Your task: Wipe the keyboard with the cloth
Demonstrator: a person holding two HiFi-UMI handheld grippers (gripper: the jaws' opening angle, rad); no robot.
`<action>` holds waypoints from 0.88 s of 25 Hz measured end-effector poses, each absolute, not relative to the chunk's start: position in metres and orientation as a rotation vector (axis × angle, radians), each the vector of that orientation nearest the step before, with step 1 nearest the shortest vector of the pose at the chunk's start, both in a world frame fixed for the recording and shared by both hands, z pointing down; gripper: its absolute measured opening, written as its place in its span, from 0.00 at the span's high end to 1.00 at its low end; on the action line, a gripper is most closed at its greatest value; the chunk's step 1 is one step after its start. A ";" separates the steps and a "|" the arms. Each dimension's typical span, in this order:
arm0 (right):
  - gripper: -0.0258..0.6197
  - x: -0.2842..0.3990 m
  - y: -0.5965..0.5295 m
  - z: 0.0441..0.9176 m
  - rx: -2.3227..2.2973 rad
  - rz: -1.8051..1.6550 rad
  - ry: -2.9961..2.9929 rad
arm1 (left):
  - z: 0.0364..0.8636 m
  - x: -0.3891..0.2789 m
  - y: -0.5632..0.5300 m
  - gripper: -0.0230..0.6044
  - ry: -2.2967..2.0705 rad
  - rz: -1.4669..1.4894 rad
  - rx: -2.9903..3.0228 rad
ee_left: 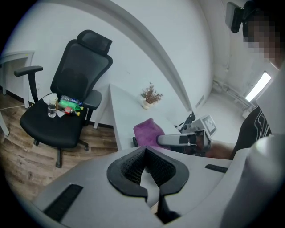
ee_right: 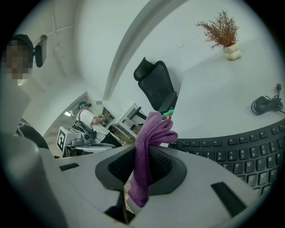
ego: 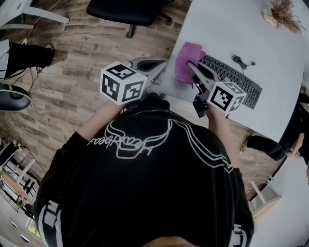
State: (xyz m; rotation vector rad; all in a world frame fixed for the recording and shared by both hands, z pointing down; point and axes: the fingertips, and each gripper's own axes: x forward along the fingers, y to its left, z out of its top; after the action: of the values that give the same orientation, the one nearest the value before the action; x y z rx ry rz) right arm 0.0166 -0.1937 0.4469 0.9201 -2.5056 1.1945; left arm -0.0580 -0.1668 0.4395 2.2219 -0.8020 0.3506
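Note:
A purple cloth (ego: 185,59) lies bunched at the near-left end of the black keyboard (ego: 232,79) on the white table (ego: 231,29). My right gripper (ego: 191,68) is shut on this cloth (ee_right: 149,138), which sticks up between its pads and hangs over the keyboard's (ee_right: 240,153) left end. My left gripper (ego: 161,64) hovers off the table's left edge over the wood floor, shut with nothing in it. From the left gripper view (ee_left: 144,150) I see the cloth (ee_left: 148,132) and the right gripper (ee_left: 165,140) beyond it.
A coiled cable (ego: 240,61) lies behind the keyboard and a dried plant in a small vase (ego: 282,13) stands at the far corner. A black office chair (ee_left: 67,98) carrying bottles stands left of the table. Another person sits at a desk (ee_right: 91,119) far off.

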 end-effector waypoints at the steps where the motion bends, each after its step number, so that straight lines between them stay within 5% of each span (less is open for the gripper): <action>1: 0.87 0.015 -0.195 0.451 0.923 1.197 -2.493 | 0.442 -0.059 -0.166 0.96 -0.795 0.355 2.218; 22: 0.87 0.029 -0.203 0.490 0.954 1.208 -2.358 | 0.455 -0.052 -0.180 0.96 -0.770 0.428 2.203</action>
State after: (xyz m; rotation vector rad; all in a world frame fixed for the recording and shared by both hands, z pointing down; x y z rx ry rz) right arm 0.0286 -0.2033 0.4901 0.9536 -2.3578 1.2082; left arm -0.0523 -0.1803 0.4546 2.2032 -0.7697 0.4277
